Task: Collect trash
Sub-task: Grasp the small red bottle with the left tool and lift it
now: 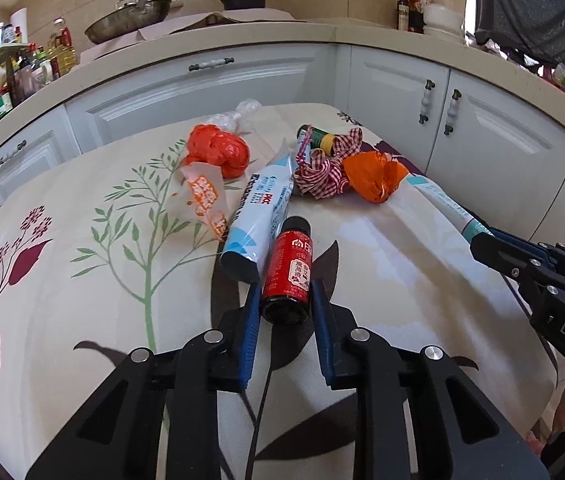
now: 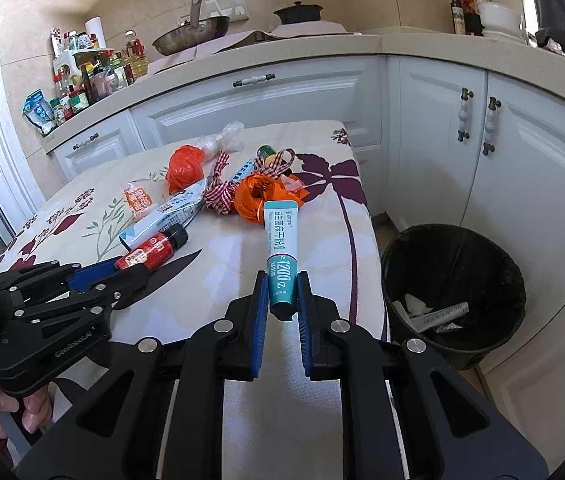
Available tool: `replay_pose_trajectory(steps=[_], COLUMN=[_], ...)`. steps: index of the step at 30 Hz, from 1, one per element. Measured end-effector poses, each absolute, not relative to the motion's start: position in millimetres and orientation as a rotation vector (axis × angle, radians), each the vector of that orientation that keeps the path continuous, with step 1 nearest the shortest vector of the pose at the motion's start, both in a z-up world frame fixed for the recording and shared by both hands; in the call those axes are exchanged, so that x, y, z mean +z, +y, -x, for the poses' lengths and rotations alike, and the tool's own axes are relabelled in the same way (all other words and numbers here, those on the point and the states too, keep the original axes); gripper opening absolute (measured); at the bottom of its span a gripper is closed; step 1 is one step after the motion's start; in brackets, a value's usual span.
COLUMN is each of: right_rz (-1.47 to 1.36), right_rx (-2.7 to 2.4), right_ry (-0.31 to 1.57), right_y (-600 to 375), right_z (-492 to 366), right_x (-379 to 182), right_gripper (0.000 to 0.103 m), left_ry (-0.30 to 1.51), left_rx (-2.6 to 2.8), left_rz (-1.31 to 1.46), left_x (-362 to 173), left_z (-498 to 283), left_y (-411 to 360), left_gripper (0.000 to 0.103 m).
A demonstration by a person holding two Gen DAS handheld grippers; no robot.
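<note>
**Slip risk on both grabs**

Right gripper [image 2: 281, 300] is clenched on the cap end of the white-and-teal plastic tube [image 2: 279, 248]. Left gripper [image 1: 285, 304] straddles the small red bottle with black cap [image 1: 289, 268] lying on the floral tablecloth [image 1: 82, 280]; pad contact unclear. Judgement: the long tube could swing loose before the black-lined bin [image 2: 454, 240]; the round bottle could roll away.

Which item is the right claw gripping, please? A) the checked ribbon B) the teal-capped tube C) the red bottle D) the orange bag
B: in the right wrist view the right claw is shut on the cap end of the teal-capped tube.
</note>
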State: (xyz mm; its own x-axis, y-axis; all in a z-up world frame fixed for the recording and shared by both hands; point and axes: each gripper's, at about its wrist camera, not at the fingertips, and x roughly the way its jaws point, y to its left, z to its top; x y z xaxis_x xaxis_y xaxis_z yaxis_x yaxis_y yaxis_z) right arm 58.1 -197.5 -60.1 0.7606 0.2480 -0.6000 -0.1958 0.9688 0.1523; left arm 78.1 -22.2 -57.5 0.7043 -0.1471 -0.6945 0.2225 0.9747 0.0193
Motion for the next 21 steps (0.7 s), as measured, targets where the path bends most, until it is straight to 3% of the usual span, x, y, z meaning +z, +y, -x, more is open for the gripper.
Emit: replay_pose_trajectory(steps=[10,18,21], right_rz=[-0.059,-0.04,-0.037], right_rx=[0.26,0.273,0.277], right_ry=[0.639,0.657,0.663], right_y=[-191.8,-183.5,-180.7], right_z=[-45.1,-40.4,-39.8], right_x=[-55.0,-58.8,-60.4], right_gripper=[0.01,0.01,0.01], left_ry=[0.687,0.745,0.759], left_rx=[-0.187,-0.199,-0.194], left_rz=[-0.082,-0.077,-0.068], left_x=[-41.1,-57.0,-59.8], left_z=[-57.5,-54.7,-55.2], left_y=[-15.0,-11.5,-9.1], left_gripper=[0.025,0.025,0.032])
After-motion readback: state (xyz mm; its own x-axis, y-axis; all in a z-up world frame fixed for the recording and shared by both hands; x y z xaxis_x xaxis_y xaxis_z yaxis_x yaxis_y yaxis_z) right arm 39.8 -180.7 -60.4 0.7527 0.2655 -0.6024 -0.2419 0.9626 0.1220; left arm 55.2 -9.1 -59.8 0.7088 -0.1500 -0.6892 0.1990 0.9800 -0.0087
